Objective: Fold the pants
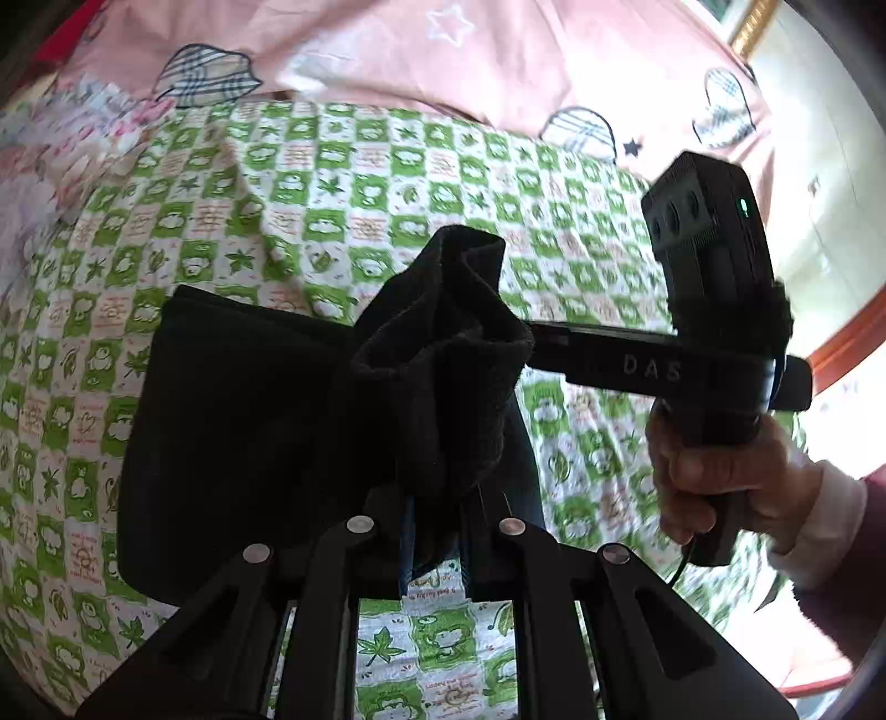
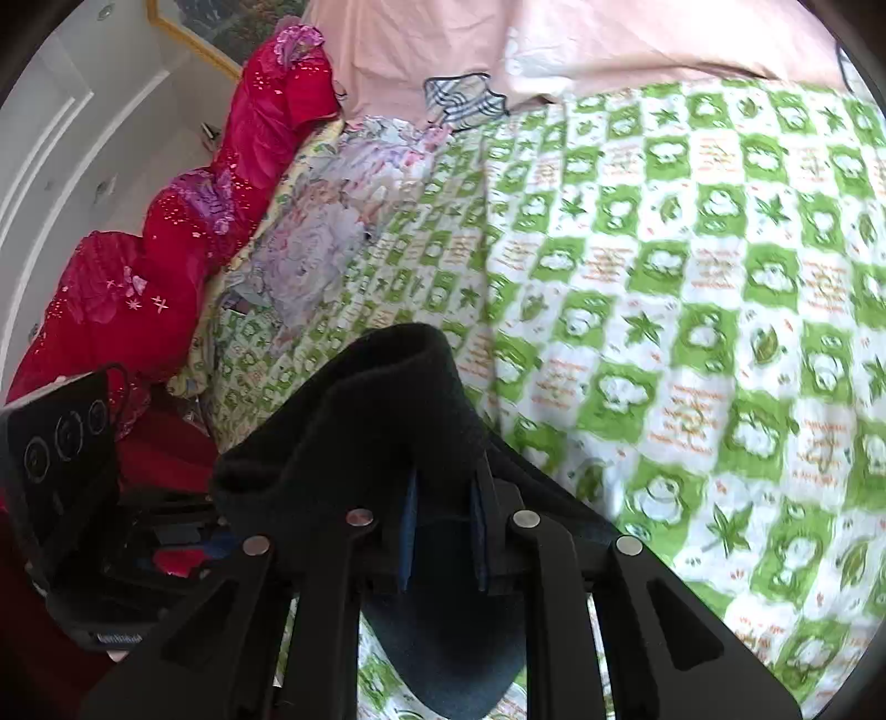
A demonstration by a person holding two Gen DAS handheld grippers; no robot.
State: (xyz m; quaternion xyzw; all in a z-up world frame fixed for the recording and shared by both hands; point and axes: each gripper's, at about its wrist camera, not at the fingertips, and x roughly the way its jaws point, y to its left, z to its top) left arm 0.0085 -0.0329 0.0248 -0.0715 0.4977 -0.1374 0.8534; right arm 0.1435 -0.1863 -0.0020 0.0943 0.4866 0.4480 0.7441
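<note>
The black pants (image 1: 232, 421) lie partly folded on the green checked bedsheet (image 1: 343, 183). My left gripper (image 1: 434, 531) is shut on a bunched end of the pants, which rises in front of the fingers. The other gripper tool (image 1: 714, 343) reaches in from the right, held by a hand, its tips hidden behind the bunched cloth. In the right wrist view my right gripper (image 2: 443, 531) is shut on the black pants (image 2: 376, 421), lifted above the sheet (image 2: 692, 277). The left tool (image 2: 61, 487) shows at the left edge.
A pink quilt (image 1: 443, 50) lies along the far side of the bed. A red quilt (image 2: 166, 243) and a floral cloth (image 2: 332, 221) lie at the bed's left end. White cabinet doors (image 2: 66, 127) stand beyond.
</note>
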